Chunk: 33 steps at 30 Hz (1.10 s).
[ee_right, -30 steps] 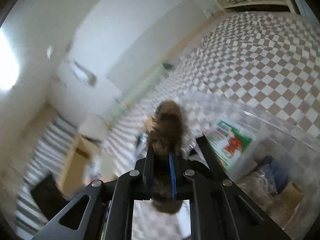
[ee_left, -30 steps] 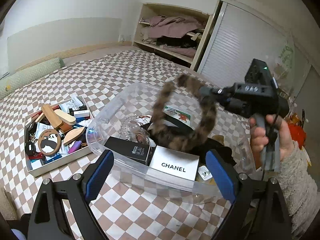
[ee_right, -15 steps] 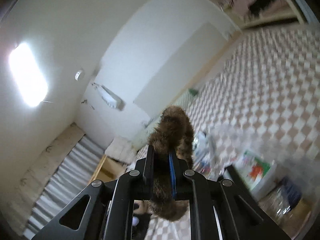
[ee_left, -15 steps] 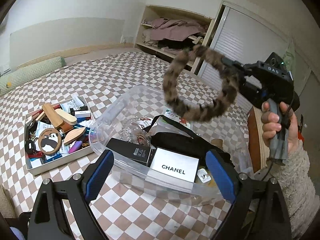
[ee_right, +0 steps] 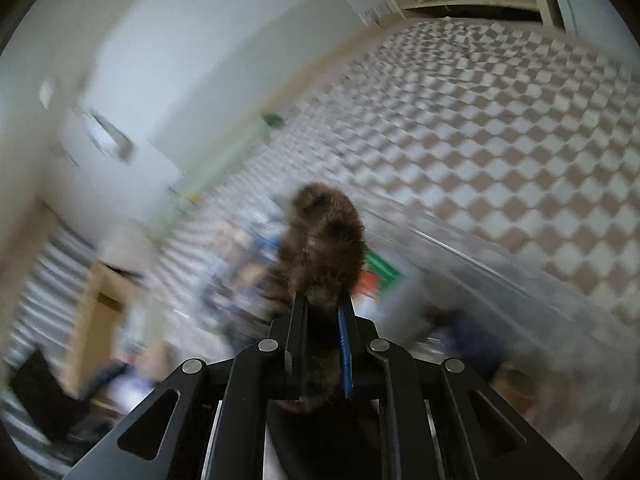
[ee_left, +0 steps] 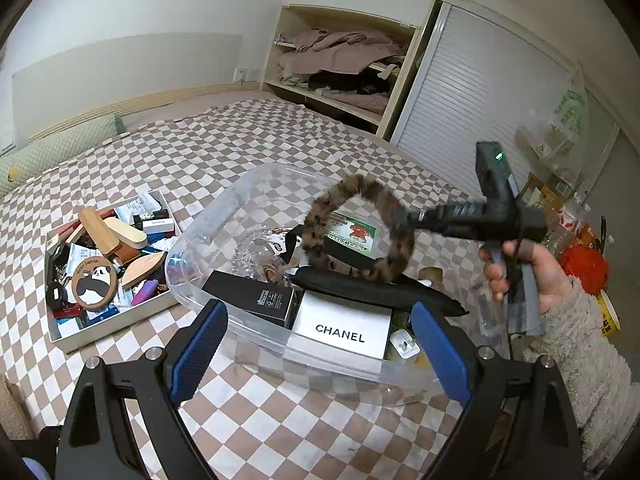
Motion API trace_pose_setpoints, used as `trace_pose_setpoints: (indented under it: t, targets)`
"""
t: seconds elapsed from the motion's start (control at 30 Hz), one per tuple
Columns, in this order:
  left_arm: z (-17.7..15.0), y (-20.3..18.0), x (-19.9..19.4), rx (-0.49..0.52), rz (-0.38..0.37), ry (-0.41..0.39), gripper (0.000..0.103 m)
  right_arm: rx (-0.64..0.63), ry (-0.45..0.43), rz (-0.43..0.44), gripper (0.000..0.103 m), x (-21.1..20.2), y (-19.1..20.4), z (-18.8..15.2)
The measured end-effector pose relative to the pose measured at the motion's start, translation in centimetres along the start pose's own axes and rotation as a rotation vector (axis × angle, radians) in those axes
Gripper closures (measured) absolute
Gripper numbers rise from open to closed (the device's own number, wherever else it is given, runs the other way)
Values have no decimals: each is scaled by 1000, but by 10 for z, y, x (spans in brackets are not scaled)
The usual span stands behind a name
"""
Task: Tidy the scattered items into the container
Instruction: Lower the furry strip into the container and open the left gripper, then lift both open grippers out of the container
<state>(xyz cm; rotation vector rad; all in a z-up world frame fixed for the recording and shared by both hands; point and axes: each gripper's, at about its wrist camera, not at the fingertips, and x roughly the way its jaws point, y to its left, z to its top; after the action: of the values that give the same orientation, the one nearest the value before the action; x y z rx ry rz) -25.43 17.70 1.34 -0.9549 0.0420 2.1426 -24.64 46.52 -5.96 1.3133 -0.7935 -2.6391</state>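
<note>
Left wrist view shows a clear plastic tub (ee_left: 208,220) on a checkered bedspread (ee_left: 224,148), and every place below is given against that tub. Above its middle hangs a furry leopard-print hairband (ee_left: 320,220), a curved loop with its open ends pointing down toward the contents. The right gripper (ee_left: 404,216) reaches in from the tub's right side and pinches the hairband on its right limb, the person's hand (ee_left: 532,268) wrapped round the handle. In the blurred right wrist view the fingers (ee_right: 346,344) are pressed close on the fur, which bulges out ahead of them. The left gripper (ee_left: 320,352) sits at the tub's near rim, fingers spread wide with nothing between them.

Inside the tub lie a white box printed CHANEL (ee_left: 340,328), a black box (ee_left: 256,300), a black pouch (ee_left: 372,292) and a green-and-red packet (ee_left: 356,236). Left of the tub stands a white tray (ee_left: 116,320) crowded with small items, including a panda mirror (ee_left: 94,282).

The hairband looks light, with a springy core under soft pile. Fur can slide in a pinch, so a grip across the band's width, as held, seems soundest. It appears ready to be lowered and let go onto the pouch; being light, it should drop harmlessly.
</note>
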Motion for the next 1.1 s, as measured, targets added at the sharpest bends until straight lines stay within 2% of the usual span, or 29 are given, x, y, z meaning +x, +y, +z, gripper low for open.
trace_pose_setpoints:
  t: [0.1, 0.3, 0.5, 0.57, 0.6, 0.63, 0.67, 0.7, 0.87, 0.93, 1.1]
  targets:
    - [-1, 1, 1, -6, 1, 4, 9, -111, 54, -147, 89, 12, 9, -4]
    - [-1, 1, 1, -8, 5, 9, 9, -156, 110, -247, 89, 22, 6, 2]
    - [-1, 1, 0, -12, 11, 6, 9, -178, 133, -287, 89, 21, 8, 6]
    - [-1, -1, -2, -4, 28, -9, 9, -179, 115, -292, 84, 14, 9, 6]
    - [-1, -2, -3, 1, 41, -22, 9, -183, 98, -300, 75, 9, 11, 6]
    - [-1, -3, -5, 4, 46, -29, 7, -189, 74, -306, 55, 3, 14, 6]
    - [0, -3, -6, 4, 48, -34, 3, -196, 48, -310, 40, -3, 18, 8]
    - [0, -4, -6, 2, 48, -38, 1, -208, 16, -312, 22, -10, 21, 8]
    - [1, -7, -8, 3, 57, -45, 1, -208, -86, -296, 18, -31, 39, 7]
    - [2, -11, -10, 11, 69, -45, 1, -189, -144, -269, 2, -42, 42, 3]
    - [3, -21, -18, 29, 107, -61, 1, -189, -243, -232, 0, -67, 56, -7]
